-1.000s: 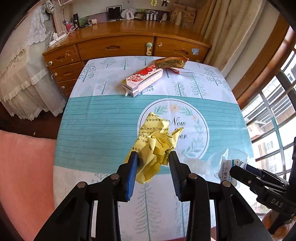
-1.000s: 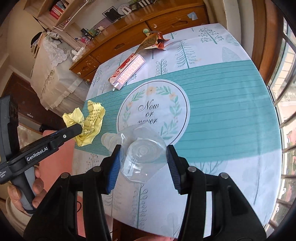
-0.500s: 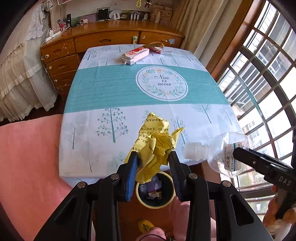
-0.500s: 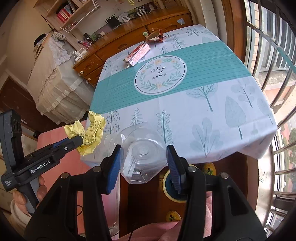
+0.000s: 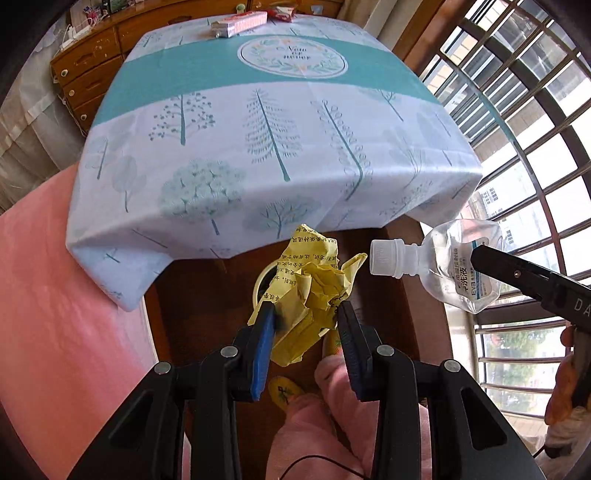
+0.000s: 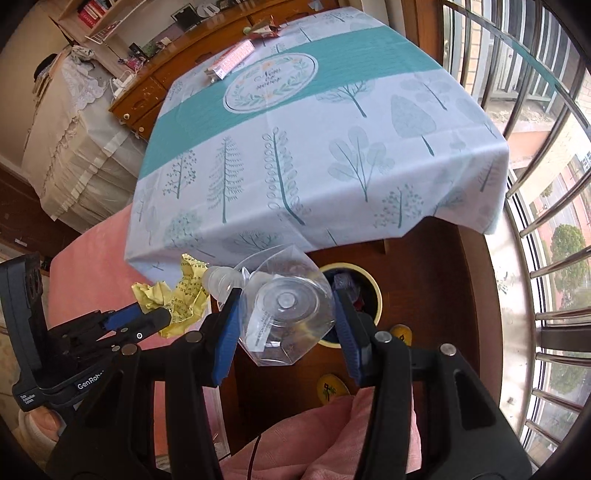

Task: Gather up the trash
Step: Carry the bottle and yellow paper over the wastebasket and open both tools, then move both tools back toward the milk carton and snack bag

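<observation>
My left gripper [image 5: 304,312] is shut on a crumpled yellow paper [image 5: 308,291] with black print, held in the air just off the table's near edge. Under it, mostly hidden by the paper, is the yellow-rimmed bin [image 5: 262,282] on the floor. My right gripper [image 6: 286,295] is shut on a crushed clear plastic bottle [image 6: 284,310] with a white cap [image 5: 386,257]; its base faces the camera. The bin [image 6: 373,284], with trash inside, lies right behind this bottle. The left gripper [image 6: 146,315] and its paper [image 6: 181,295] appear at the left of the right wrist view.
On the table's far end lie a pink-and-white carton [image 5: 240,23] and a red-brown wrapper [image 6: 264,27] on the tree-print tablecloth [image 5: 273,147]. A wooden dresser [image 6: 147,92] stands behind. A pink cushion [image 5: 55,314] is left, barred windows [image 5: 535,129] right. A person's pink-clad legs and yellow slippers [image 6: 330,387] are below.
Both grippers have drawn back from over the table to beyond its near edge and tipped downward, each still gripping its item. The bin on the floor has come into view beneath them.
</observation>
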{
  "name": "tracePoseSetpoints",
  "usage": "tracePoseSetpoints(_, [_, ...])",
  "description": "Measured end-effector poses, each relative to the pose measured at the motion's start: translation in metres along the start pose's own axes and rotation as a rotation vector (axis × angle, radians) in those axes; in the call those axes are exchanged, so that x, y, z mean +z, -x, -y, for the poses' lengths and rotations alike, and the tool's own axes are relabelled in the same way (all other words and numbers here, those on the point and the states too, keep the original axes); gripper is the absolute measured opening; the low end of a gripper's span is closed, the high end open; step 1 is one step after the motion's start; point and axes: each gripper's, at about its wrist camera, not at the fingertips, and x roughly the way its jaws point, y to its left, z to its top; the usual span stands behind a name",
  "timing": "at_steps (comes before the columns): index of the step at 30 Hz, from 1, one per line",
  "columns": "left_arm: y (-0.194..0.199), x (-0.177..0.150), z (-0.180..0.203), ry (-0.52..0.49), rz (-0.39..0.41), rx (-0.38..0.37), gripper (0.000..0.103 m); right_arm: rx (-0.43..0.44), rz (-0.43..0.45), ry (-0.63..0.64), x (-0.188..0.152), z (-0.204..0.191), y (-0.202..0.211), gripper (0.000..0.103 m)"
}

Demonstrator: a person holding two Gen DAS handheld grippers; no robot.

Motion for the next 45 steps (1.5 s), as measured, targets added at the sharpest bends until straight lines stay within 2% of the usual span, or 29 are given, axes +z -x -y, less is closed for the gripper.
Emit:
tracePoseSetpoints(8, [-0.100, -0.021, 0.009, 0.041, -0.104, 0.010, 0.034, -0.070, -0.125, -0.052, -0.033, 0.045, -0.086, 0.045])
tracePoseSetpoints(16, [-0.222, -0.029, -0.013, 0.142, -0.164, 0.033, 0.034, -0.129, -0.202, -0.107, -0.061, 0.092, -0.193, 0.045])
tracePoseSetpoints(22, [-0.300, -0.027, -0.023, 0.155, -0.173, 0.049, 0.035, -0.168, -0.223, -0.124, -0.071, 0.125, -0.265, 0.045])
tracePoseSetpoints(25, [-0.340, -0.026, -0.031, 0.181, -0.207, 0.051, 0.036, -0.183, -0.237, -0.117, -0.077, 0.137, -0.298, 0.045])
tracePoseSetpoints(30, [-0.390, -0.038, -0.048, 0.207, -0.230, 0.047, 0.040, -0.200, -0.257, -0.078, -0.088, 0.149, -0.344, 0.045])
tracePoseSetpoints(33, [-0.415, -0.044, -0.055, 0.207, -0.259, 0.054, 0.054, -0.194, -0.278, -0.065, -0.092, 0.152, -0.369, 0.045])
tracePoseSetpoints(35, [-0.425, -0.047, -0.059, 0.209, -0.264, 0.060, 0.075, -0.181, -0.286, -0.058, -0.095, 0.155, -0.383, 0.045])
tracePoseSetpoints(37, [-0.429, -0.049, -0.062, 0.201, -0.252, 0.068, 0.084, -0.161, -0.298, -0.057, -0.097, 0.156, -0.396, 0.046])
tracePoseSetpoints(39, [-0.433, -0.052, -0.064, 0.189, -0.241, 0.088, 0.089, -0.127, -0.323, -0.067, -0.100, 0.159, -0.408, 0.048])
tracePoseSetpoints(41, [-0.435, -0.055, -0.068, 0.185, -0.228, 0.107, 0.089, -0.126, -0.335, -0.078, -0.100, 0.160, -0.415, 0.068])
tracePoseSetpoints(43, [-0.432, -0.056, -0.072, 0.186, -0.222, 0.124, 0.089, -0.139, -0.317, -0.079, -0.099, 0.159, -0.418, 0.073])
tracePoseSetpoints(45, [-0.427, -0.056, -0.076, 0.192, -0.212, 0.134, 0.089, -0.124, -0.302, -0.086, -0.099, 0.159, -0.419, 0.073])
